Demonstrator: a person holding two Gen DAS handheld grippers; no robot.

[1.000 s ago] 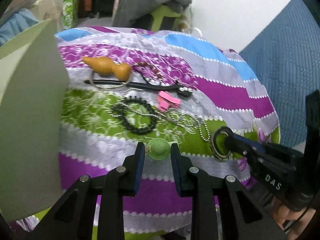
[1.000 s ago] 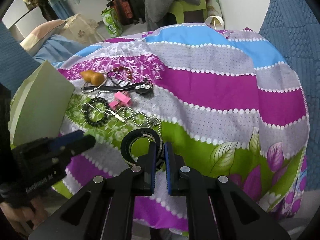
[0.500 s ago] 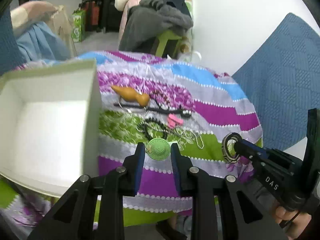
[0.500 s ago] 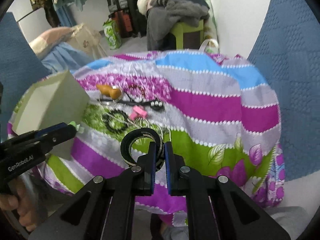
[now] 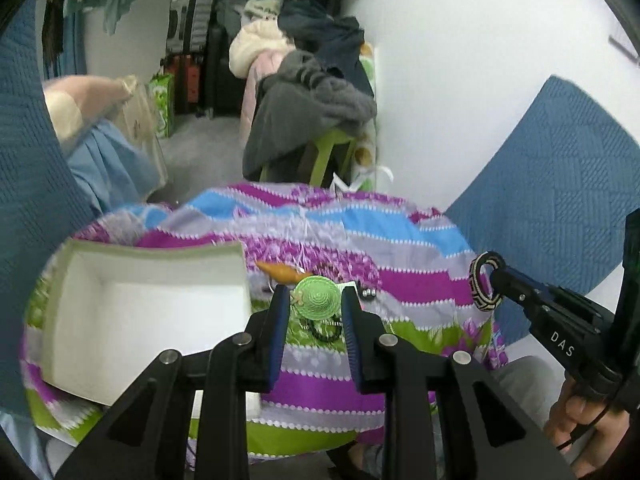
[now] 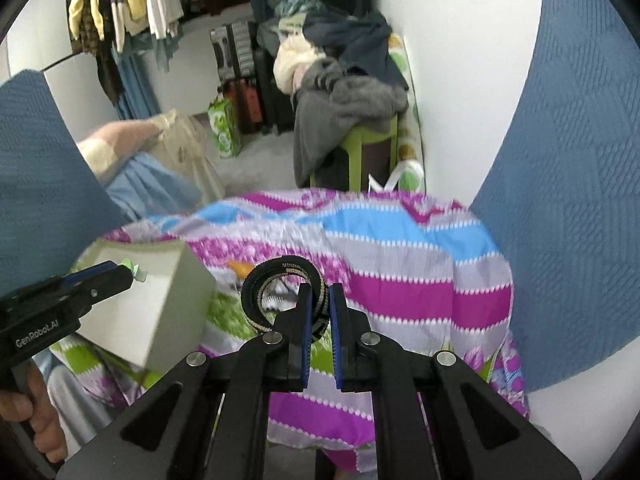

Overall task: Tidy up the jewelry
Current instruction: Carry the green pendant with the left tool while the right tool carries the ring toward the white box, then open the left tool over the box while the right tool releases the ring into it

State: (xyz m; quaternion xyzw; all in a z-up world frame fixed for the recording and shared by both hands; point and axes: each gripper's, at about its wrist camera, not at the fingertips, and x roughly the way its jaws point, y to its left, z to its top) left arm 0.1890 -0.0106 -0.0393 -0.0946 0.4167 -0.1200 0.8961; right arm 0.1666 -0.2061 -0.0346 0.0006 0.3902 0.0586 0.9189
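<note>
Cluttered bedroom corner: white wall, hanging clothes and suitcases at the far side, a green stool [image 5: 332, 148] heaped with grey and dark garments.

Surface: striped floral cloth [image 5: 404, 284] in purple, blue, grey and green, draped over a rounded table between two blue quilted panels.

Item 1. Left gripper [image 5: 314, 306]: jaws closed on a small green hat-shaped ornament [image 5: 316, 296], woven, round-brimmed, pinched by its edges between the blue pads and held clear above the cloth. In the right wrist view it appears at far left [image 6: 120, 274], only a sliver of green showing at its tip.

Item 2. Right gripper [image 6: 319, 312]: jaws pressed nearly together on a black-and-cream woven bangle [image 6: 280, 284], gripped at its near right rim, the ring standing out to the left of the fingers, off the cloth. In the left wrist view the bangle [image 5: 482, 284] shows edge-on at the tip of that gripper, to the right.

Item 3. Open white box [image 5: 132, 316], pale green outside, on the left part of the cloth, interior blank where visible.

Item 4. Jewelry left on the cloth, right of the box and largely hidden behind the held pieces: an orange gourd-shaped pendant [image 5: 280, 271], a black bead bracelet [image 5: 326, 332] in part, further small dark pieces too blurred to name.

Item 5. A person's hands grip each gripper handle at the lower frame edges.
</note>
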